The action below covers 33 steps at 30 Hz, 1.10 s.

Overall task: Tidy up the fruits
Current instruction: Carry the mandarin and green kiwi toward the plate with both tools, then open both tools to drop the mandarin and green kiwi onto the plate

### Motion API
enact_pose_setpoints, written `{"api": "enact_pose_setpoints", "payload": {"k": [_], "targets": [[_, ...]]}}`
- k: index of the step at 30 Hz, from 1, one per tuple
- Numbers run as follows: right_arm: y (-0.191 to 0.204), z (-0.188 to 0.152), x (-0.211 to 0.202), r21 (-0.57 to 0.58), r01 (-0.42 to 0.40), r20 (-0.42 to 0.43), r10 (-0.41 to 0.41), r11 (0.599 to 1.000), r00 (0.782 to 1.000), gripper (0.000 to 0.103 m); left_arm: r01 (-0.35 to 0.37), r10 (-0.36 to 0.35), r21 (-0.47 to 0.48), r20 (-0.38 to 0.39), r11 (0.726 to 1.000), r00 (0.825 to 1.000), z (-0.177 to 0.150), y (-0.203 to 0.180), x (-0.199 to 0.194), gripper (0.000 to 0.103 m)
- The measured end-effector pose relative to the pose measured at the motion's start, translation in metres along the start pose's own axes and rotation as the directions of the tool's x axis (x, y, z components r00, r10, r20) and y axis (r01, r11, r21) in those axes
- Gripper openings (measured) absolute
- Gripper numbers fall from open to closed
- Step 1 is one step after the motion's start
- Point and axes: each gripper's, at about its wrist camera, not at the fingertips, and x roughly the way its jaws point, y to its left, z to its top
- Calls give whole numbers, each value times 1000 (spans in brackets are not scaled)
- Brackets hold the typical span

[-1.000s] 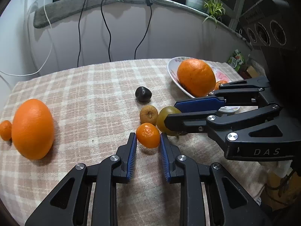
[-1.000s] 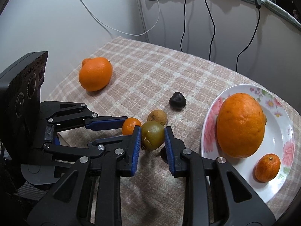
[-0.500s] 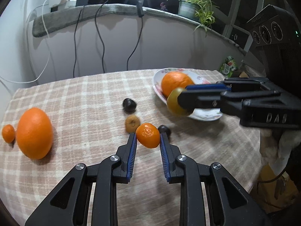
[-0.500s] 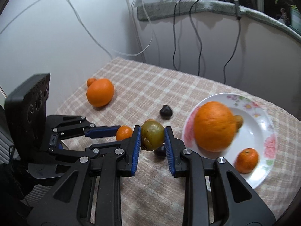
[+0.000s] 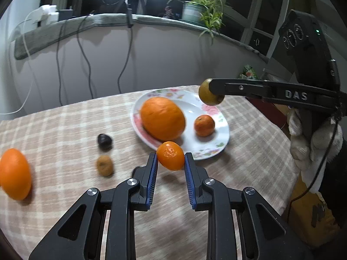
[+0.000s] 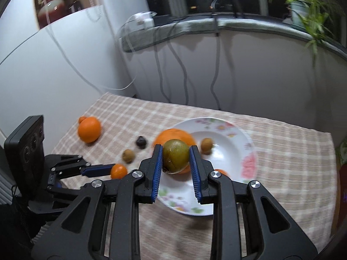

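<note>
— What does the left wrist view show?
— The left gripper (image 5: 170,165) clamps a small mandarin (image 5: 170,156) above the tabletop (image 5: 65,125), just short of the floral plate (image 5: 223,134), which holds a large orange (image 5: 162,118) and a second mandarin (image 5: 204,125).
— And the right wrist view?
— The right gripper (image 6: 176,159) grips a green-brown fruit (image 6: 175,156) over that plate (image 6: 229,151). Only here a brown fruit (image 6: 206,144) shows behind the orange (image 6: 173,135).

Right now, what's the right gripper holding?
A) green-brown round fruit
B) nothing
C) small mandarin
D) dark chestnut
A: the right gripper has its jaws closed on the green-brown fruit, held in the air over the plate; the small mandarin is in the left gripper.
</note>
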Motion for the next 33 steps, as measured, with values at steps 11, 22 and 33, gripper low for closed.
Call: {"api": "enact_pose_setpoints", "payload": {"k": [11, 22, 33], "targets": [[-52, -4, 10, 70, 50, -18, -49, 996, 999, 26, 34, -33, 37, -21, 999, 999, 11, -35, 28, 23], [-81, -4, 37, 96, 70, -55, -65, 993, 996, 26, 32, -29, 76, -44, 997, 999, 16, -54, 47, 23], [-88, -7, 53, 107, 57, -82, -48, 993, 995, 26, 13, -8, 85, -54, 996, 999, 20, -59, 56, 23]]}}
